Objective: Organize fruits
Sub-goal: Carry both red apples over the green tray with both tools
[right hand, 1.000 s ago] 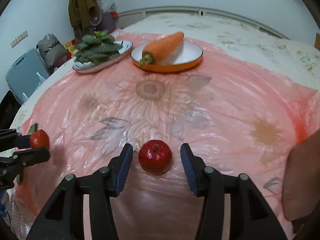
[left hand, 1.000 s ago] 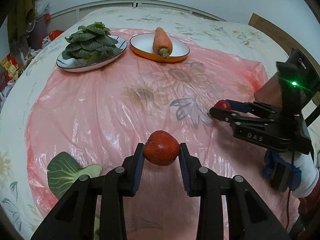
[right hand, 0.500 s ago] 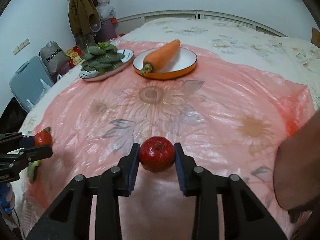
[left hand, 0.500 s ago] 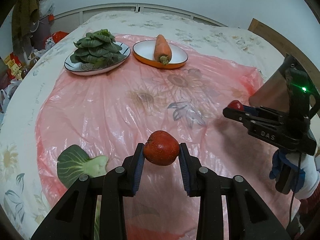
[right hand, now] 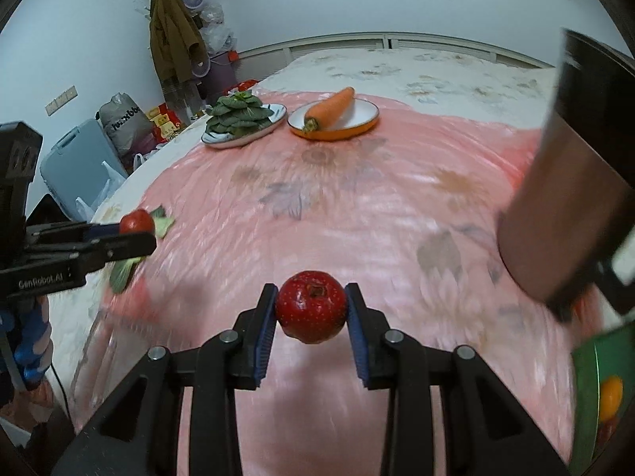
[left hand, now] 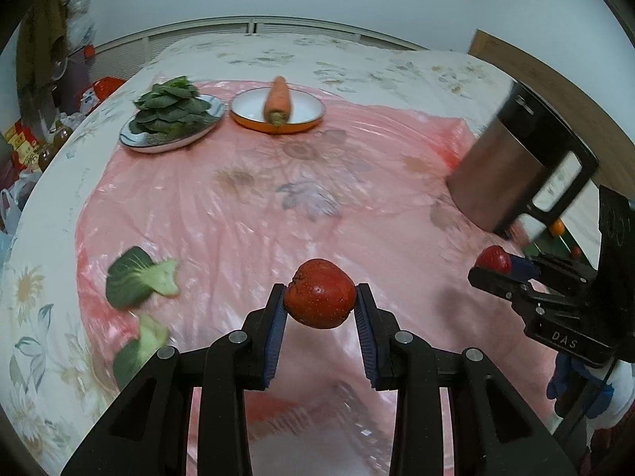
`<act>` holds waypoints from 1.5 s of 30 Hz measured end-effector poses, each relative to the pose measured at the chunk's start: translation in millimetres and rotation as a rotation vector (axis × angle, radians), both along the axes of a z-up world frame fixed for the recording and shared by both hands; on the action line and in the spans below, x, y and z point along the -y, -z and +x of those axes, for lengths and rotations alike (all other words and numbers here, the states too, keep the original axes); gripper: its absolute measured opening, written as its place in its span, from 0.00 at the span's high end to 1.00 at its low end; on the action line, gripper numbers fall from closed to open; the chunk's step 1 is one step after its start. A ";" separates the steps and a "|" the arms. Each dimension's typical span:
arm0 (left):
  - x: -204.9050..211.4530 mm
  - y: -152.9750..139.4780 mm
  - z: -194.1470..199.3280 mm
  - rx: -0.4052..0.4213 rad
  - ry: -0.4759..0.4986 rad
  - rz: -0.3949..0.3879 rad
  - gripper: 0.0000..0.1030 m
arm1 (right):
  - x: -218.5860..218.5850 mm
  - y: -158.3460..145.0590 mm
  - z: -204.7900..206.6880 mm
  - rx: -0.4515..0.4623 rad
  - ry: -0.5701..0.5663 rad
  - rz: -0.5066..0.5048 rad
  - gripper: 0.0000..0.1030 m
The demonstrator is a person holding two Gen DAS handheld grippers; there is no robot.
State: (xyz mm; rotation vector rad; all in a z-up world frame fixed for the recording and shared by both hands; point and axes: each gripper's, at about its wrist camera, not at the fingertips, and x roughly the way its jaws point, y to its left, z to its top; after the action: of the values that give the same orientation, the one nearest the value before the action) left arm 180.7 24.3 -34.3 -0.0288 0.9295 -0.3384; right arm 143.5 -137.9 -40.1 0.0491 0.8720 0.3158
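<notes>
My left gripper [left hand: 320,302] is shut on a red apple [left hand: 320,298] and holds it above the pink plastic sheet [left hand: 246,198]. My right gripper [right hand: 310,310] is shut on a second red apple [right hand: 310,306], also lifted off the sheet. Each gripper shows from the side in the other view, the right one [left hand: 492,265] at the right and the left one [right hand: 137,230] at the left. A green container [right hand: 595,380] holding an orange fruit [right hand: 610,396] sits at the lower right of the right wrist view.
A plate of leafy greens [left hand: 170,119] and an orange-rimmed plate with a carrot [left hand: 278,107] stand at the far side. Loose green leaves [left hand: 139,277] lie at the left. A tall metal pitcher [left hand: 512,158] stands at the right.
The right gripper closed on its apple and lifted it. Both grippers have risen and pulled back, so the pitcher and green container came into view.
</notes>
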 end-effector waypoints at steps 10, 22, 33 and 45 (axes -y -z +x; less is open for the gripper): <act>71.6 -5.7 -36.2 -0.012 0.109 -0.018 0.72 | 67.9 -7.6 -70.9 0.001 0.115 -0.002 0.90; 200.5 1.1 -64.1 -0.066 0.305 -0.043 0.72 | 194.5 -5.7 -138.9 0.004 0.336 -0.046 0.90; 329.4 -3.0 -75.7 -0.073 0.493 -0.043 0.72 | 306.2 -3.5 -171.8 0.003 0.518 -0.088 0.90; 417.9 22.4 -88.9 -0.102 0.638 0.027 0.72 | 359.3 15.6 -164.5 -0.011 0.598 -0.097 0.90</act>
State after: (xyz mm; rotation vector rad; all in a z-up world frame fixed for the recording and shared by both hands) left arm 91.8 -393.6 -56.7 0.2838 1.0298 -0.9213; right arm -21.0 -497.1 -55.7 0.2165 0.8423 -0.2858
